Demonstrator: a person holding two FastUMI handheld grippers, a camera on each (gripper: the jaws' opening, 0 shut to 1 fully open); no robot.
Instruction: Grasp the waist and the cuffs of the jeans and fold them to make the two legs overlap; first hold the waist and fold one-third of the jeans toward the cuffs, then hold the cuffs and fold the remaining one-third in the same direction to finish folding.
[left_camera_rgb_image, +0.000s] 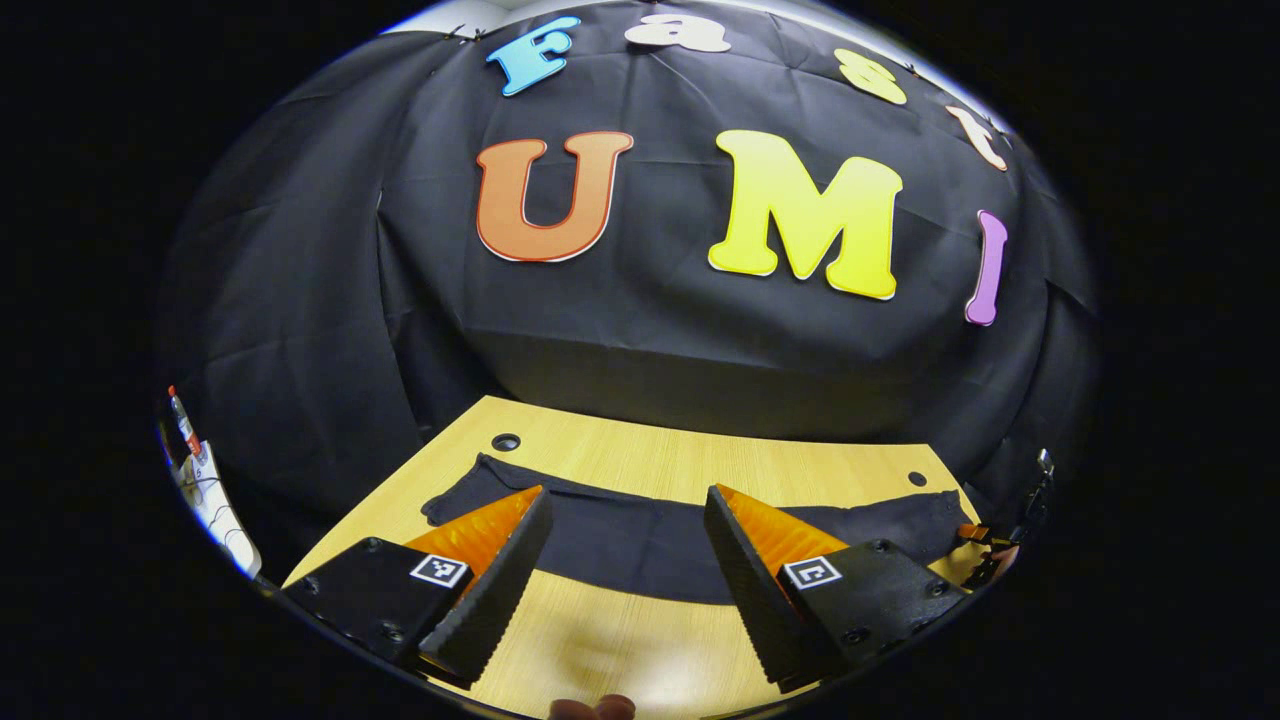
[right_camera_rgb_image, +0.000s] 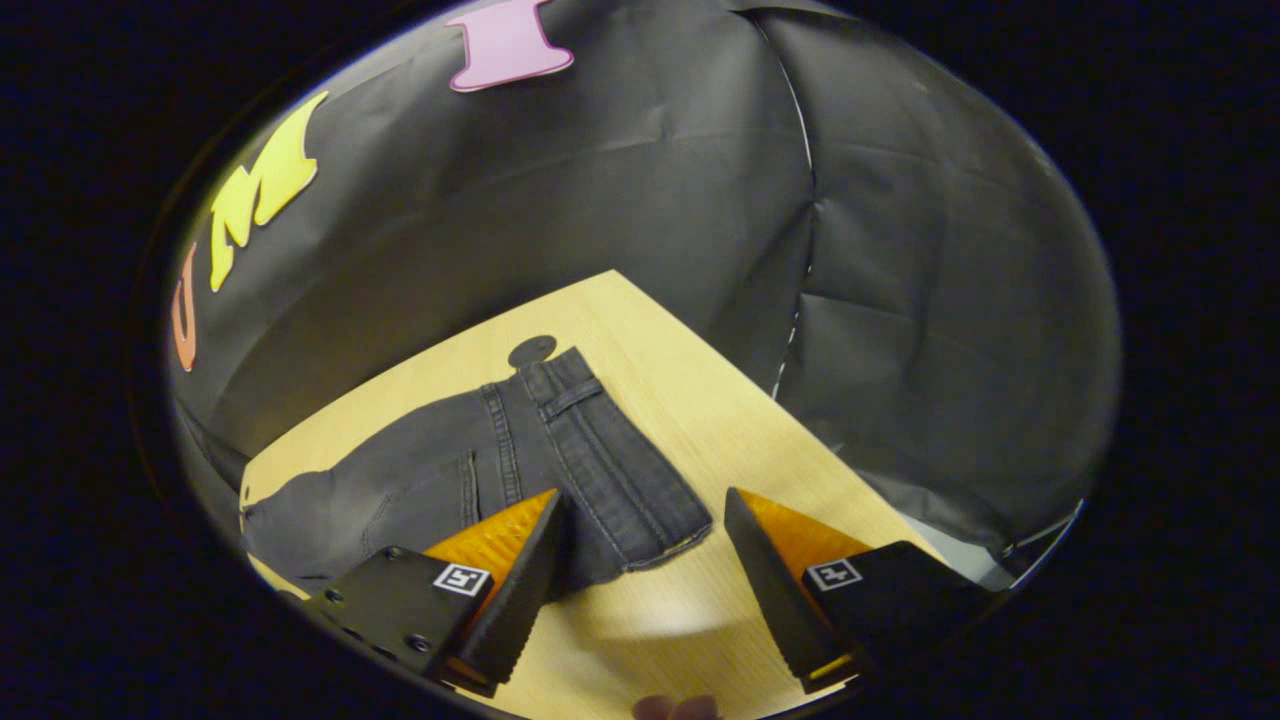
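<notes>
Dark jeans (right_camera_rgb_image: 520, 450) on wooden table (right_camera_rgb_image: 700, 400), both tongs agape above.

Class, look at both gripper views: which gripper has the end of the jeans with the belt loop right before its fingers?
The right gripper: the jeans end there with belt loop and seams. The left gripper faces a plain dark stretch.

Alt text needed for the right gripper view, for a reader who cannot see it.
Dark grey jeans lie flat on a light wooden table, the waist end nearest the camera. The right gripper hovers above the table with its jaws open, one finger over the denim's edge. Black cloth hangs behind the table.
</notes>
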